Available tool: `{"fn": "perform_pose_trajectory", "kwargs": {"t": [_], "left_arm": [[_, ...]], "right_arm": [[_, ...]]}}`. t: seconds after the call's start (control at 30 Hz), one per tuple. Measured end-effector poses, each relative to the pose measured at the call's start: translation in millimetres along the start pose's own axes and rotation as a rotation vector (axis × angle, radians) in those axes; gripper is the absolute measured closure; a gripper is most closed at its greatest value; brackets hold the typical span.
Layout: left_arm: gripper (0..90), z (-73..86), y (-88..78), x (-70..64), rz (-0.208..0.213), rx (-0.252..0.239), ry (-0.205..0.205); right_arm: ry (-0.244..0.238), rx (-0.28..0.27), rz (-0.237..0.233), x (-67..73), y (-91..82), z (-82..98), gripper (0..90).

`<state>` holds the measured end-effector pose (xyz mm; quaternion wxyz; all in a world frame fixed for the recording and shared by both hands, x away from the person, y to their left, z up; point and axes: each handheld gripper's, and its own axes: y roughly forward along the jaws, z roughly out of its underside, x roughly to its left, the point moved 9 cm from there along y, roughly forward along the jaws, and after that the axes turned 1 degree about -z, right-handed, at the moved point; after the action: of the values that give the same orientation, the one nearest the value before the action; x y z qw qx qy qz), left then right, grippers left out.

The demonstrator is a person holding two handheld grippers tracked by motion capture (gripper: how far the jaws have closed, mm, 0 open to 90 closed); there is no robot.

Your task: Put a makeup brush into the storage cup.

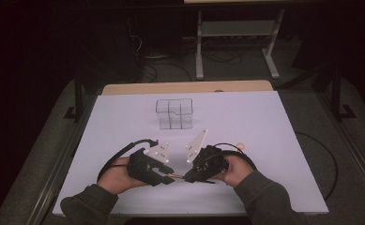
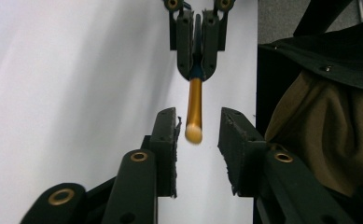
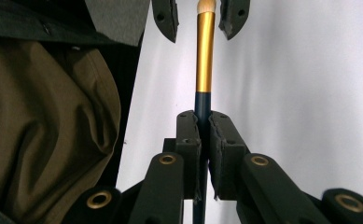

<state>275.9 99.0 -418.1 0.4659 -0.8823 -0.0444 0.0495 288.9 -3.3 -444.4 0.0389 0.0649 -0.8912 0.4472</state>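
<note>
A makeup brush [image 3: 205,51] with a dark blue handle, a gold ferrule and a tan tip is held level just above the white table sheet [image 1: 264,122], near the front edge. My right gripper [image 3: 204,140] is shut on its dark handle. The brush [image 2: 194,102] points at my left gripper [image 2: 198,135], whose jaws stand open on either side of the tan tip without touching it. In the high view the left gripper [image 1: 170,177] and right gripper [image 1: 188,178] face each other tip to tip, with the brush [image 1: 177,176] between them.
A clear plastic organiser [image 1: 174,114] with several compartments stands at the middle back of the sheet. A small tan object [image 1: 239,146] lies just behind my right hand. The sheet's front edge and an olive sleeve [image 2: 319,121] are close by.
</note>
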Motion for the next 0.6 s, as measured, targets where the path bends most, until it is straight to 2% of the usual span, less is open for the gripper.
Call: {"fn": "perform_pose_trajectory", "kwargs": {"t": [0.1, 0.33, 0.4, 0.47, 0.6], "left_arm": [[65.0, 1.0, 0.7, 0.4, 0.001, -0.001, -0.01], [65.6, -2.1, 3.3, -0.1, 0.006, 0.001, -0.003], [68.7, -2.4, 4.0, 0.1, 0.004, 0.009, -0.001], [73.4, -2.9, 4.6, -0.4, 0.008, 0.007, 0.0], [81.7, -2.8, 3.1, 0.0, 0.021, 0.011, 0.009]], "right_arm": [[-0.015, -0.031, 0.008, -0.9, -1.1, 0.5, 82.2], [0.0, -0.06, 0.012, 1.6, 3.0, 2.4, 82.3], [0.003, -0.071, 0.014, 2.3, 3.2, 1.2, 82.3], [-0.015, -0.091, 0.019, 2.0, 3.2, -1.3, 82.3], [-0.017, -0.099, 0.021, 3.0, 3.7, -1.7, 82.3]]}}
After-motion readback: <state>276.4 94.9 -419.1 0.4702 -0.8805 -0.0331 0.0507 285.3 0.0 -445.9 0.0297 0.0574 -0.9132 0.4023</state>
